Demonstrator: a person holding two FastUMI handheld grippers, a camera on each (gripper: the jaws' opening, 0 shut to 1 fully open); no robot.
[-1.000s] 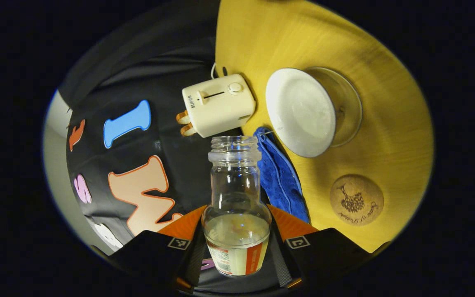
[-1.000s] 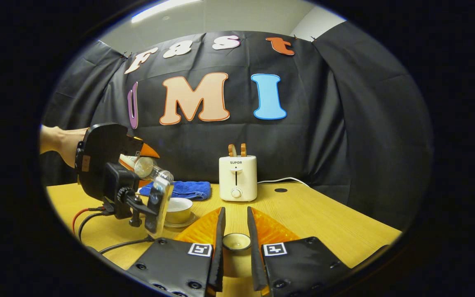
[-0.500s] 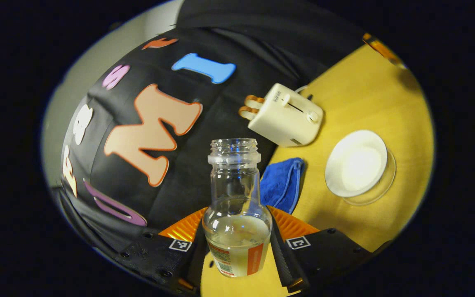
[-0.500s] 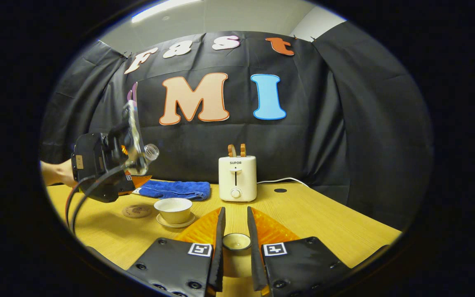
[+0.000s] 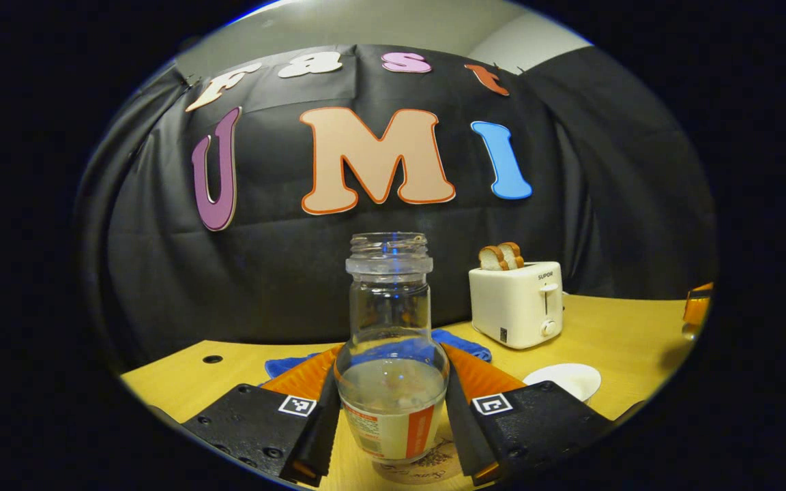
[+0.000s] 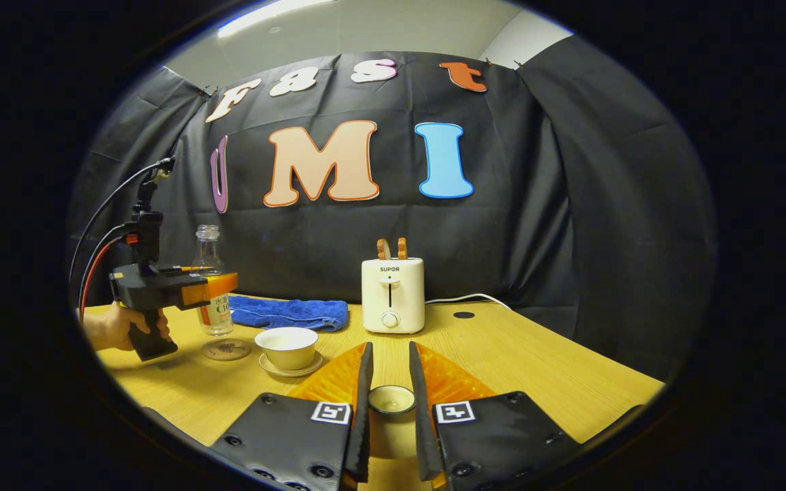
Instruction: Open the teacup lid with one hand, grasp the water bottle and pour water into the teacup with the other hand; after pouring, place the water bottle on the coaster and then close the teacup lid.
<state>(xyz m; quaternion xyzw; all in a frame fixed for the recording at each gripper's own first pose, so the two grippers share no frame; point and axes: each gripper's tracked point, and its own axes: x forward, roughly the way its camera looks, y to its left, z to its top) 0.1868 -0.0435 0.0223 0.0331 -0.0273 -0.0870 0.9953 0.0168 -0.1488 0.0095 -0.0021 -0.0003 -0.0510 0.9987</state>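
Observation:
The clear water bottle (image 5: pixel 390 354) stands upright with some water in its base, and my left gripper (image 5: pixel 390 365) is shut on its lower body. The cork coaster (image 5: pixel 427 469) lies right under it. In the right gripper view, the left gripper (image 6: pixel 210 286) holds the bottle (image 6: pixel 207 254) directly over the coaster (image 6: pixel 226 349); whether they touch I cannot tell. The open white teacup (image 6: pixel 288 344) sits on its glass saucer (image 6: pixel 290 372) beside the coaster. My right gripper (image 6: pixel 390 358) is shut on the small teacup lid (image 6: pixel 391 401), held above the table.
A cream toaster (image 6: pixel 393 293) with two bread slices stands at the back of the wooden table (image 6: pixel 516 361). A blue cloth (image 6: pixel 290 314) lies behind the teacup. A person's hand (image 6: pixel 117 327) grips the left gripper's handle, with cables rising from it.
The left gripper has swung the bottle from a tipped pouring pose back to upright and lowered it over the coaster. The right gripper and lid have stayed still.

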